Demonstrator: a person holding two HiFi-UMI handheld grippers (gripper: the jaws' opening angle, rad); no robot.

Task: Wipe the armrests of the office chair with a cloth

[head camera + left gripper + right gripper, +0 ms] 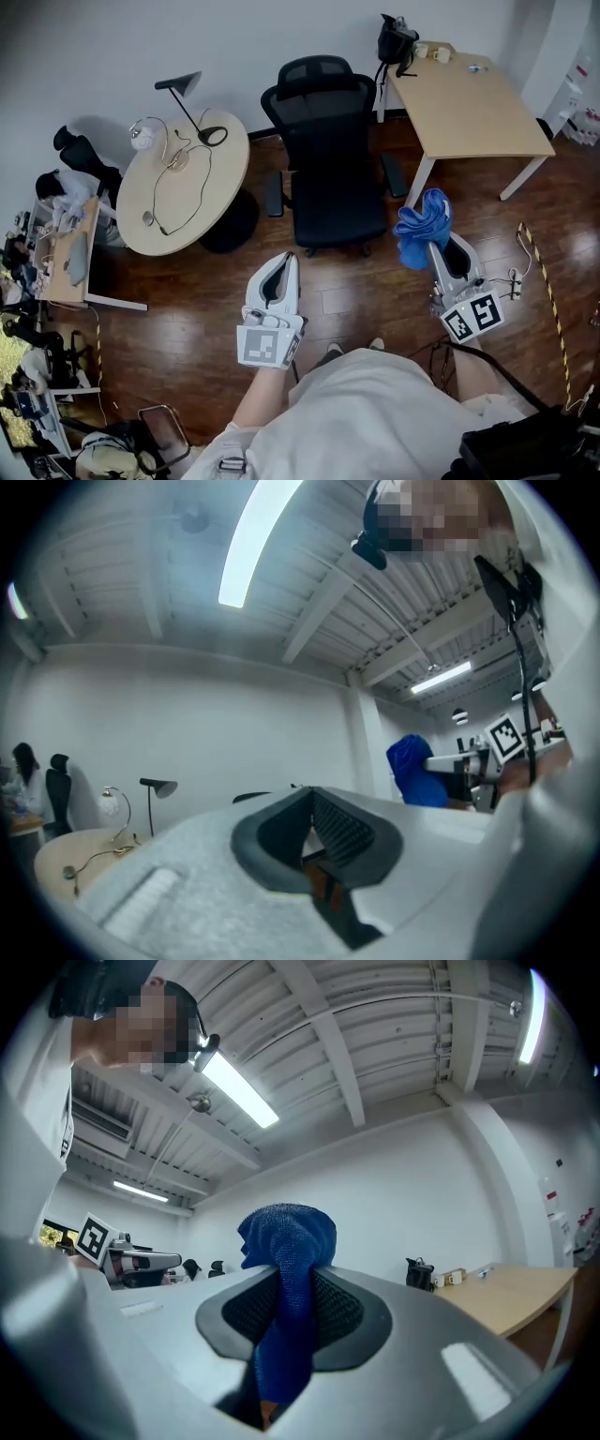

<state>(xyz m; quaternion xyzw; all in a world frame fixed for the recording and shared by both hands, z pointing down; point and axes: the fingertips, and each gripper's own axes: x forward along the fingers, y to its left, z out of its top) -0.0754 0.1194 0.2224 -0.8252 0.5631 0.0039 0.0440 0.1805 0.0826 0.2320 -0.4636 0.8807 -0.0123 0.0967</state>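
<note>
Cloth [284, 1260] pinched between fingers [342, 1314] of right gripper [289, 1330].

Office chair and surroundings, head view.
The office chair [323, 159] is standing between a round table [183, 192] at the left and a desk [469, 108] at the right. Before it the left gripper [288, 261] is hovering, and a cloth [422, 225] is sitting between the right gripper's [436, 246] jaws.

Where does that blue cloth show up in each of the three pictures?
Head view: cloth right of centre, beside the chair.
Left gripper view: cloth right of centre.
Right gripper view: cloth dead centre, pinched.
Shared landmark: the right gripper holding it.
</note>
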